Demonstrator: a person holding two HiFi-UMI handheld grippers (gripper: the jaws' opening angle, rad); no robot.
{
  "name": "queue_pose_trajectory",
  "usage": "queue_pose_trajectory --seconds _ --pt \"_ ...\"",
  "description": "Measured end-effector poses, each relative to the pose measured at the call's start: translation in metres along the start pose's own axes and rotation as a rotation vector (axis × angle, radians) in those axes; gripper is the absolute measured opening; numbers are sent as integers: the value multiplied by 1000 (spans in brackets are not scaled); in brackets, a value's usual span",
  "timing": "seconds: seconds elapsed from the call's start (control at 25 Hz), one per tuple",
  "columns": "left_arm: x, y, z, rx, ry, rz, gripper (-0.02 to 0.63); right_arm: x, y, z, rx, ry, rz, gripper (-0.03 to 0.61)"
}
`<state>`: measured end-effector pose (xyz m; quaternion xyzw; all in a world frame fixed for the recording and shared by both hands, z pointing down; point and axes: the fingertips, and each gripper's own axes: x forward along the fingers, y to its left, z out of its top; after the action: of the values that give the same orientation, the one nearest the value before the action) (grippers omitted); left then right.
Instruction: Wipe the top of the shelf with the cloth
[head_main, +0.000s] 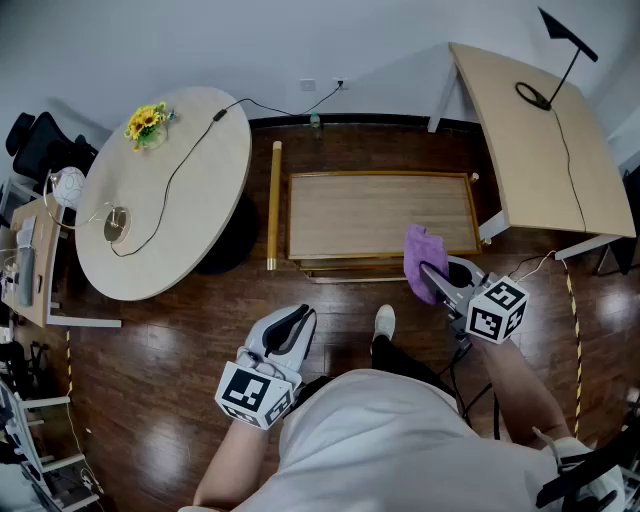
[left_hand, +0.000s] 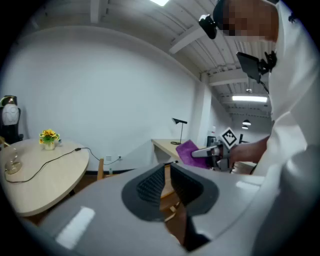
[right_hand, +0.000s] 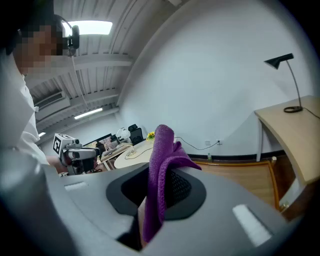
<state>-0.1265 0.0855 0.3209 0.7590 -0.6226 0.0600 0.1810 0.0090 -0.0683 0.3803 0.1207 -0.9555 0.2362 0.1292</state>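
Right gripper (head_main: 433, 276) (right_hand: 158, 192): jaws clamped on purple fuzzy cloth (head_main: 421, 257) (right_hand: 163, 165). In right gripper view, cloth stands up between the pads as a folded ridge, one flap drooping right over the jaw, the rest trailing down the slot. In head view, cloth sits right of frame centre, over the near right corner of the low wooden shelf with rectangular slatted top (head_main: 375, 214). Contact with shelf top: can't tell. Also visible in left gripper view, right of centre, as a purple patch (left_hand: 186, 149) ahead of the other gripper.

Left gripper (head_main: 291, 324) (left_hand: 167, 184): jaws drawn together to a thin slit, nothing held, only wood showing through. Hangs lower centre-left in head view, over dark plank floor (head_main: 160, 350), clear of the shelf's near edge.

Around it: round beige table (head_main: 190, 210) at left with yellow flowers (head_main: 147, 122) near its upper rim and black cable (head_main: 180, 165) running across. Angled light wood desk (head_main: 530, 150) upper right, black lamp (head_main: 560, 45) on it. White shoe (head_main: 384, 320) just below the shelf's front edge. White shirt (head_main: 400, 440) fills bottom centre.
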Motion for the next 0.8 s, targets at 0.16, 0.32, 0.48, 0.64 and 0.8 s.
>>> queue_pose_trajectory --seconds 0.16,0.32,0.48,0.64,0.8 --pt "63 10 27 -21 -18 -1 55 52 -53 23 -43 70 72 54" --pt "96 19 43 -20 -15 -39 55 123 -86 26 -20 113 89 54" --pt "117 46 49 -19 10 -94 55 207 -101 16 46 128 83 54" --pt "125 74 47 64 61 -207 55 299 -110 -9 110 157 56 54" --pt "123 109 44 88 96 -257 55 386 -115 -31 142 202 43 54"
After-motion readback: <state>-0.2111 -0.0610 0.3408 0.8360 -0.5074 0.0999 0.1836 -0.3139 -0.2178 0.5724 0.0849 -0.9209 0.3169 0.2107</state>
